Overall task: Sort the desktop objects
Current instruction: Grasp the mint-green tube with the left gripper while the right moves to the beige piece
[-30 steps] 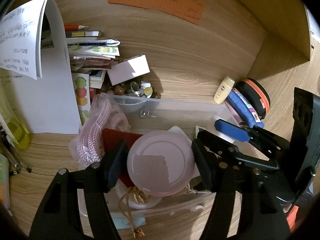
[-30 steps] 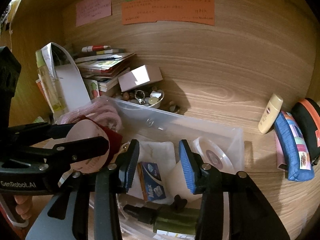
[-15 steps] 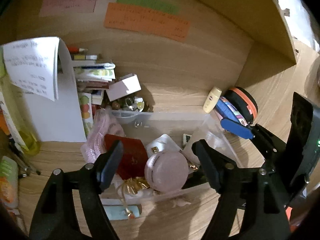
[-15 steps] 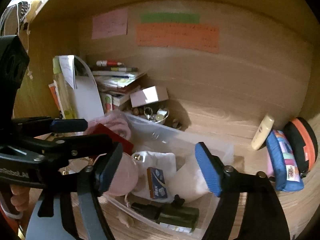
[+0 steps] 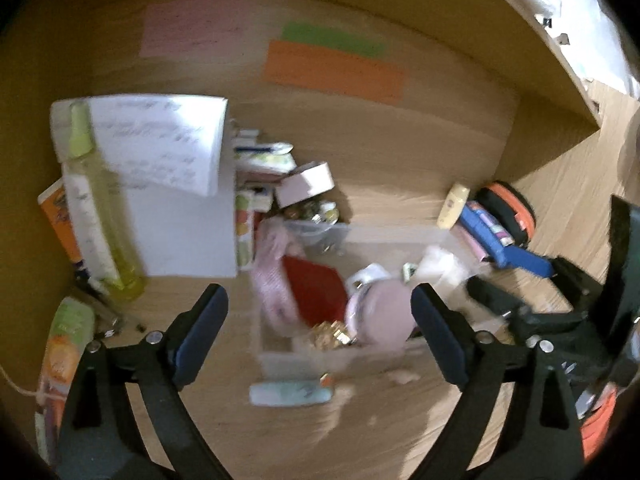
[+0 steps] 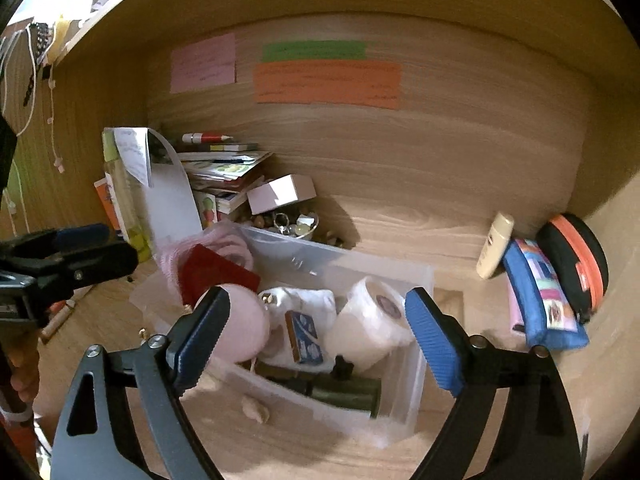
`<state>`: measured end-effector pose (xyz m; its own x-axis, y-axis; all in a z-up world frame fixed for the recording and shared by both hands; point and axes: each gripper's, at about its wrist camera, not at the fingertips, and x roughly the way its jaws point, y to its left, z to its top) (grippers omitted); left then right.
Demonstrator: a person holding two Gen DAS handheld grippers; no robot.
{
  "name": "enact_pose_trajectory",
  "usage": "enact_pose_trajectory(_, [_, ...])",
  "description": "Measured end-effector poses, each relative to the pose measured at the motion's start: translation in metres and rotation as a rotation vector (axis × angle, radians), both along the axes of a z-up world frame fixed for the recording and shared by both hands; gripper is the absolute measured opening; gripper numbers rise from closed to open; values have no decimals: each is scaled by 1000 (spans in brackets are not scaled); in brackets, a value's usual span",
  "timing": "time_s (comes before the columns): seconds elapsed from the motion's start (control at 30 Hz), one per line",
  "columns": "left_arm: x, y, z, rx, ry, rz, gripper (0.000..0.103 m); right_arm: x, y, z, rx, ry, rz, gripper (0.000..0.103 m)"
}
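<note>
- Pink round case point(image 6: 240, 326) lay tilted on its edge in the clear bin point(image 6: 416, 380), at the bin's left end.
- Your left gripper point(image 5: 320, 340) was opening, nothing between its pads.
- Your right gripper point(image 6: 316, 340) was also opening, holding nothing.
- Green bottle point(image 6: 344, 392) lay lengthwise along the bin's near wall.

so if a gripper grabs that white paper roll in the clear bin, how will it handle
The white paper roll looks soft and wrinkled, so it would probably squash under the pads and feel light for its bulk. It leans tilted against the clear bin wall; being round, it may roll or flop once nudged free.
</note>
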<state>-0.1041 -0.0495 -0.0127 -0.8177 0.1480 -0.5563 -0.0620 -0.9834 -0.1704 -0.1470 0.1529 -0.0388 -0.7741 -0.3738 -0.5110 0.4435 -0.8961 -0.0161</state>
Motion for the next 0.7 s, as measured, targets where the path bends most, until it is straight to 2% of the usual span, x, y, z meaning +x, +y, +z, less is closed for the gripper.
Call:
enact_pose_trajectory(0.23, [15, -16, -34, -3, -89, 70, 94, 19, 6, -12, -18, -25, -33, 88])
enact_pose_trajectory(0.37, [19, -13, -56, 17, -151, 55, 94, 29, 8, -25, -16, -65, -39, 88])
enact_pose_trajectory(0.6, [3, 8, -95, -73, -313, 51, 94, 38, 14, -51, -45, -174, 20, 88])
enact_pose_trajectory(0.7, [0, 12, -101, -108, -319, 76, 94, 36, 10, -65, -36, -230, 44, 86])
